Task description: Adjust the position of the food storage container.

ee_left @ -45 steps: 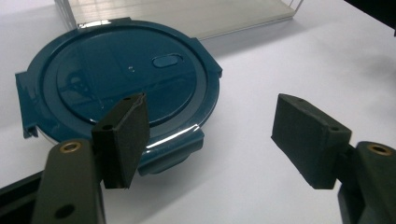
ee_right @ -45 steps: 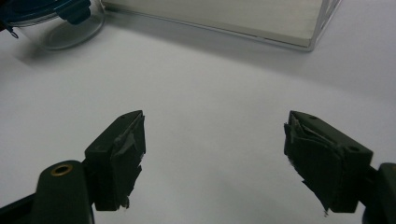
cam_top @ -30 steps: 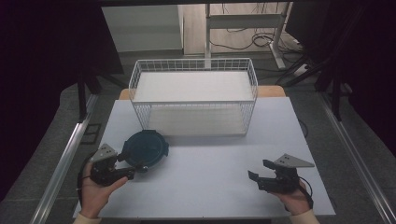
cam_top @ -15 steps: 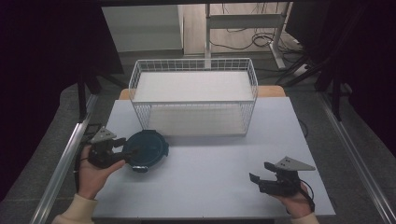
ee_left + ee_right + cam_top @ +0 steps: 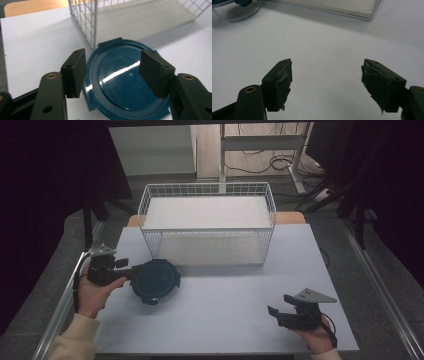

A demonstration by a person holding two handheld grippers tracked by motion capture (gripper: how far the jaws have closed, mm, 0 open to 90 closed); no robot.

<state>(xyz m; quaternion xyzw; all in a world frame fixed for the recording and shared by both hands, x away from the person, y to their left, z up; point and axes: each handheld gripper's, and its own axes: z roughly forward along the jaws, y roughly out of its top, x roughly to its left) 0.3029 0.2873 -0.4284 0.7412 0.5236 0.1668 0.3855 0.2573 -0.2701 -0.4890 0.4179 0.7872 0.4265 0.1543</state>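
Observation:
A round clear container with a dark blue lid (image 5: 155, 281) sits on the white table (image 5: 225, 325), just in front of the wire basket's left corner. My left gripper (image 5: 131, 272) reaches it from the left. In the left gripper view its jaws (image 5: 113, 58) stand over the lid (image 5: 125, 75), one on each side. They have just been closing, and the pads are not pressing on it. My right gripper (image 5: 278, 307) rests at the front right. Its jaws (image 5: 327, 65) have just been closing a little over bare table with nothing between them.
A white wire basket (image 5: 210, 247) with a pale board in its bottom stands at the back middle; its corner wires (image 5: 85, 22) rise just behind the lid. The container (image 5: 235, 10) lies far off in the right gripper view. A metal rail runs along the table's left edge.
My left hand has moved back along the table's left side, and its gripper now points across at the lid. The container and my right hand have stayed put.

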